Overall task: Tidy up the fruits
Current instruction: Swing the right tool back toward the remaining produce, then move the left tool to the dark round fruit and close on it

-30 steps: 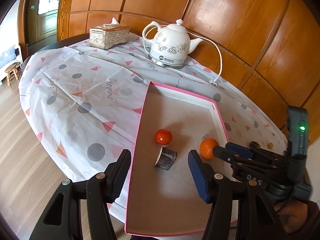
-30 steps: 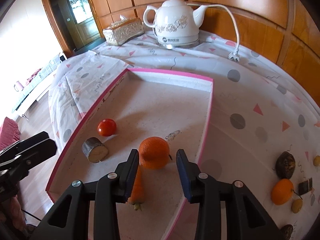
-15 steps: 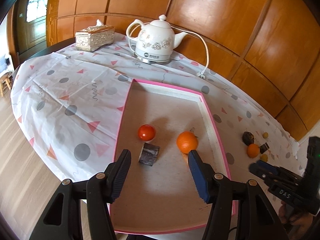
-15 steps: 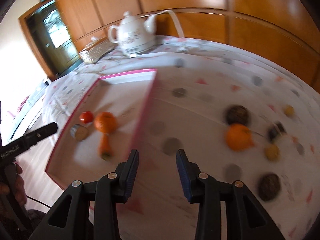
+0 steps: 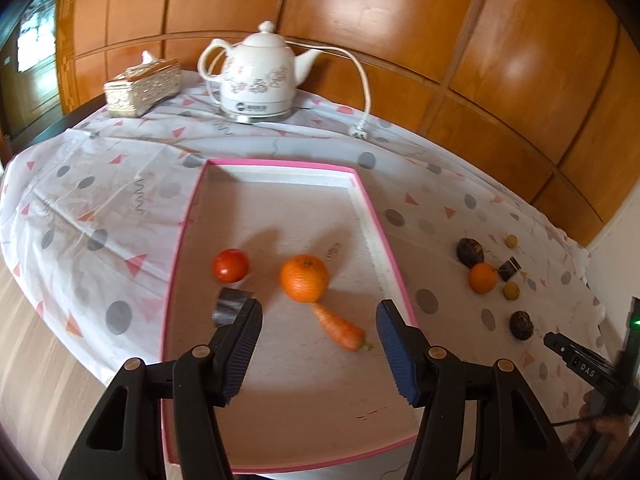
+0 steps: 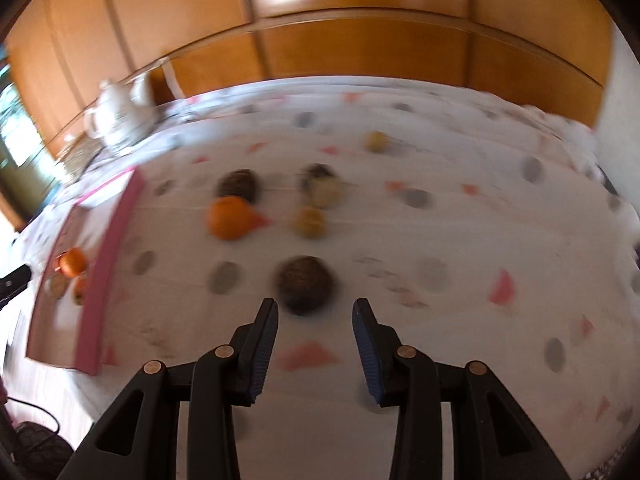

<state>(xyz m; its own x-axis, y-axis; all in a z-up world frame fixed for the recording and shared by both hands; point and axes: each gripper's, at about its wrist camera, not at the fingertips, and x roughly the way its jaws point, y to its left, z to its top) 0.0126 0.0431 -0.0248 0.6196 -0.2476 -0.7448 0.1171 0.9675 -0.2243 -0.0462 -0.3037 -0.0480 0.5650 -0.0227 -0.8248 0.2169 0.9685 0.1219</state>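
Observation:
A pink-rimmed tray [image 5: 182,248] holds a tomato [image 5: 230,266], an orange [image 5: 304,278], a carrot [image 5: 340,328] and a dark cut piece [image 5: 228,306]. My left gripper [image 5: 318,312] hovers open over the tray's near half, with nothing between its fingers. My right gripper [image 6: 316,312] is open and empty over the cloth to the right of the tray. A dark round fruit [image 6: 306,284] lies just beyond its fingertips. Farther off lie a second orange [image 6: 228,218], another dark fruit [image 6: 238,186] and a yellowish fruit [image 6: 310,222]. The right wrist view is blurred.
A white kettle [image 5: 260,76] with its cord and a tissue box [image 5: 142,86] stand at the back of the round table. Wooden wall panels close in behind. The table edge drops to the floor at the left and near side. The right gripper's body [image 5: 580,364] shows at the right edge.
My right gripper left the orange in the tray and swung right across the cloth to the loose fruits. The left gripper shifted and rolled a little; the carrot now shows in its view.

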